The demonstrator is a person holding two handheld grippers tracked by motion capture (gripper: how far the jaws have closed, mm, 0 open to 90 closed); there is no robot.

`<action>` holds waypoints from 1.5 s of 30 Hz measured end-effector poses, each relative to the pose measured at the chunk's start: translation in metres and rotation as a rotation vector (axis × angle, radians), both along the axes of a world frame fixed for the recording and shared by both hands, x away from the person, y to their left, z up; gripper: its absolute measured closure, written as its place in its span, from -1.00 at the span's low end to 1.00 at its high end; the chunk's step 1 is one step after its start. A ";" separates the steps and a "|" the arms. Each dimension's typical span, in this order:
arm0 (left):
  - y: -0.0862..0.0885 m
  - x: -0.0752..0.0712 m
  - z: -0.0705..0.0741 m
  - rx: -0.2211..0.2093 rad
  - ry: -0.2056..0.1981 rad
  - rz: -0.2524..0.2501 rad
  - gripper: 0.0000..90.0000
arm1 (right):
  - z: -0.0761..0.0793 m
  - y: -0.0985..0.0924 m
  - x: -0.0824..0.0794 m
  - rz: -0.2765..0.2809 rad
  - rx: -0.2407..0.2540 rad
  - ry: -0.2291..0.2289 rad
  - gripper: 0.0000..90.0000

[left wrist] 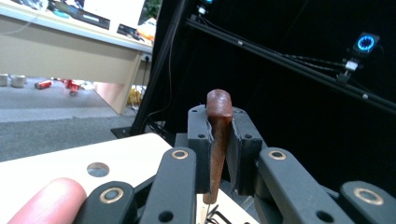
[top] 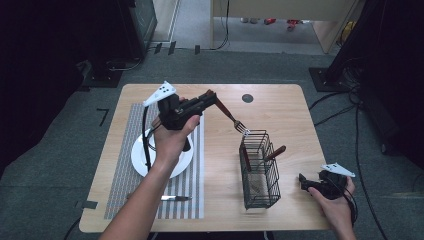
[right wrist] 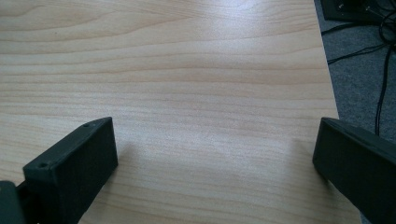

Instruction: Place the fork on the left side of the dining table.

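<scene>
my left gripper (top: 209, 96) clamped on fork (top: 231, 116), tines just above wire basket (top: 259, 170) | my right gripper (top: 306, 182) jaws apart, low over desk (top: 280, 115) near right

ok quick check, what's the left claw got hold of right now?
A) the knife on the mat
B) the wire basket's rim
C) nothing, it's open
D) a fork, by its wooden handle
D: the left claw is shut on the brown wooden handle of the fork, whose tines hang just above the wire basket; the knife lies on the mat.
</scene>
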State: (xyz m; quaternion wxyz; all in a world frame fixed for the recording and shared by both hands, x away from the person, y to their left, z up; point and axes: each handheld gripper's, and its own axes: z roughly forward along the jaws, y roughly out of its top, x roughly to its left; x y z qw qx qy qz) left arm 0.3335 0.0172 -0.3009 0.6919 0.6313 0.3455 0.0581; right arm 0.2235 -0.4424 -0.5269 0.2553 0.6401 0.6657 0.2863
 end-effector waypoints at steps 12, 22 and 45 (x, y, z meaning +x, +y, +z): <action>0.051 0.020 -0.018 -0.069 0.040 0.144 0.83 | 0.000 0.000 0.000 0.000 0.000 0.001 -1.00; 0.086 0.044 -0.050 -0.110 0.114 0.287 0.83 | 0.000 0.000 0.000 0.001 -0.001 0.001 -1.00; 0.145 0.096 -0.147 -0.342 0.378 0.536 0.83 | 0.000 0.000 0.000 0.001 -0.001 0.000 -1.00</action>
